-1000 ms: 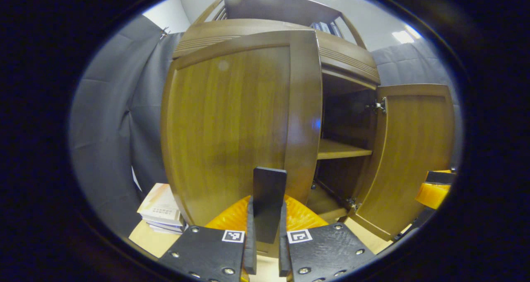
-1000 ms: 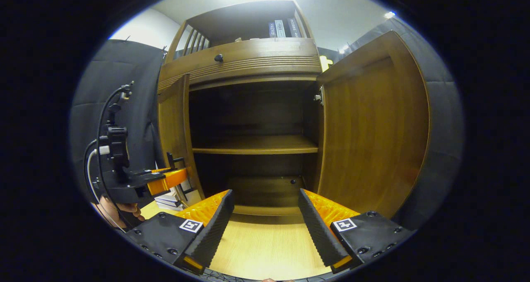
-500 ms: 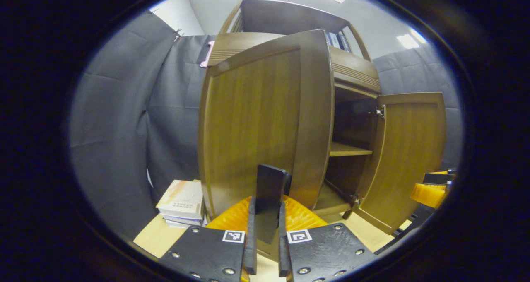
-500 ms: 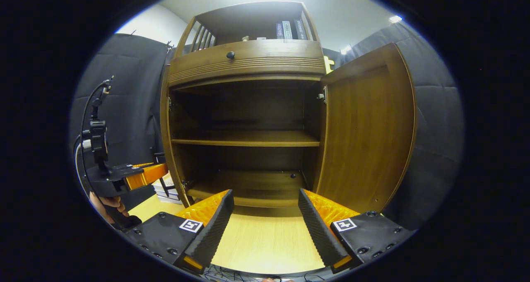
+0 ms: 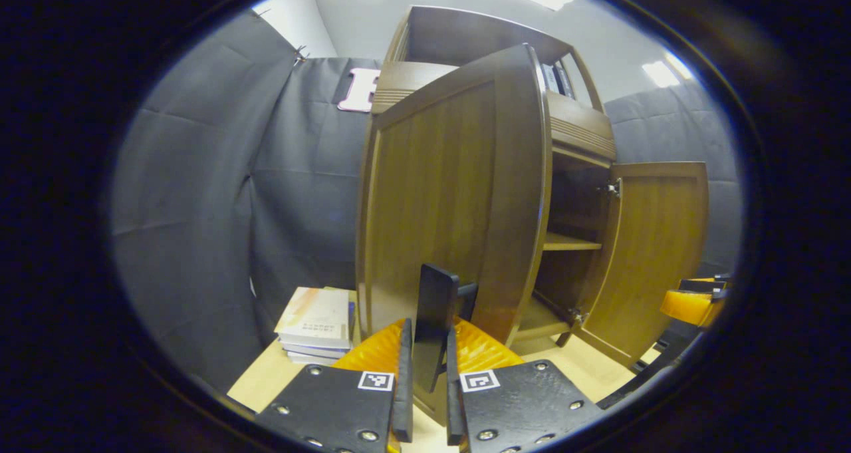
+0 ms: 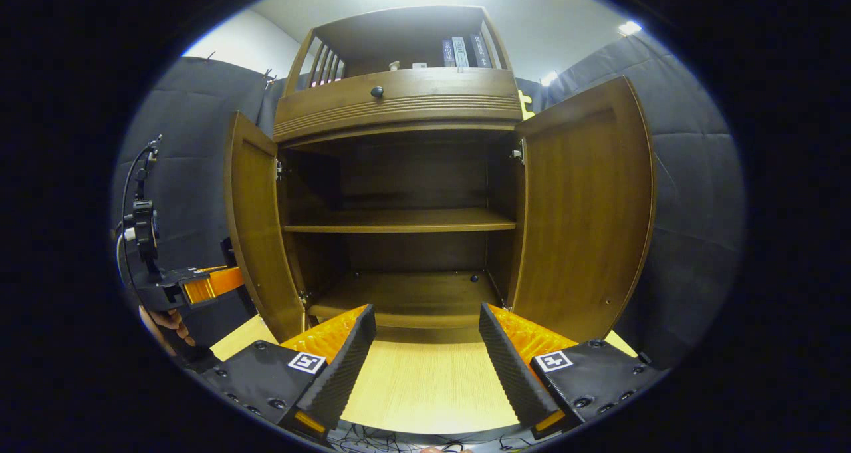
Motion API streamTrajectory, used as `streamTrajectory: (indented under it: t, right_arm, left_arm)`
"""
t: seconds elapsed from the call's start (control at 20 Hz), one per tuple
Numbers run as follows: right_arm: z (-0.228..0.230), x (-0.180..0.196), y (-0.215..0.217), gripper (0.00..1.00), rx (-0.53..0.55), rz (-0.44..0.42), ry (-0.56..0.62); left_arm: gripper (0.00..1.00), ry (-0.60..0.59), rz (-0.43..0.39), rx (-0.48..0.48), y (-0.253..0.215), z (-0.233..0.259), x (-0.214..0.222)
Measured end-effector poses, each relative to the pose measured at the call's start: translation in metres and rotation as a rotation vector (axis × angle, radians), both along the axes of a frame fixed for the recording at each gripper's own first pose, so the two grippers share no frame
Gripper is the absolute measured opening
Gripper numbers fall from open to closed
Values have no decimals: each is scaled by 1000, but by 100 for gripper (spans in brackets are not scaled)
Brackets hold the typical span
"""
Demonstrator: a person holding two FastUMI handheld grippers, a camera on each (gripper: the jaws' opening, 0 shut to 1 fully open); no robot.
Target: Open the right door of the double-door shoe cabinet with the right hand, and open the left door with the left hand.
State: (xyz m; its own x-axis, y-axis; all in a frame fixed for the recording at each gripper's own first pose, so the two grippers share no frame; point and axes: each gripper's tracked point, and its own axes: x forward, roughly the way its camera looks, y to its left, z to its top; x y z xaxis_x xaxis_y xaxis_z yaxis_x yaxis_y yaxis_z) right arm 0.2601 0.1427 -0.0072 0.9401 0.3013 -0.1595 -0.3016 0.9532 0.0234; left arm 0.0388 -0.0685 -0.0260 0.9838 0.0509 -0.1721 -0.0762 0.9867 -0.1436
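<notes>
Left door [image 5: 459,193] wider vs 1s ago, L gripper [image 5: 425,380] clamping handle [image 5: 433,313]; R gripper [image 6: 425,353] wide.

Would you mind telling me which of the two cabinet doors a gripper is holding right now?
The left door: the left gripper is shut on its dark handle. The right door hangs free of the open right gripper.

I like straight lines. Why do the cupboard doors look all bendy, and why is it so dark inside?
Left gripper view: the fisheye lens bows the left door. Right gripper view: the right door curves too; ceiling light glares on top, leaving the cabinet interior shadowed.
</notes>
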Motion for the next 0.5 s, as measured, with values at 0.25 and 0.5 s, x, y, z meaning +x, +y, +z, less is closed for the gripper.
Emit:
streamTrajectory:
  t: [0.25,0.5]
  right_arm:
    - [-2,-3,-3,98,-9,-16,10]
    - [1,-3,-10,98,-35,-30,-3]
  left_arm:
    - [7,-9,63,20,32,11,3]
    - [8,-30,48,-13,101,4,-19]
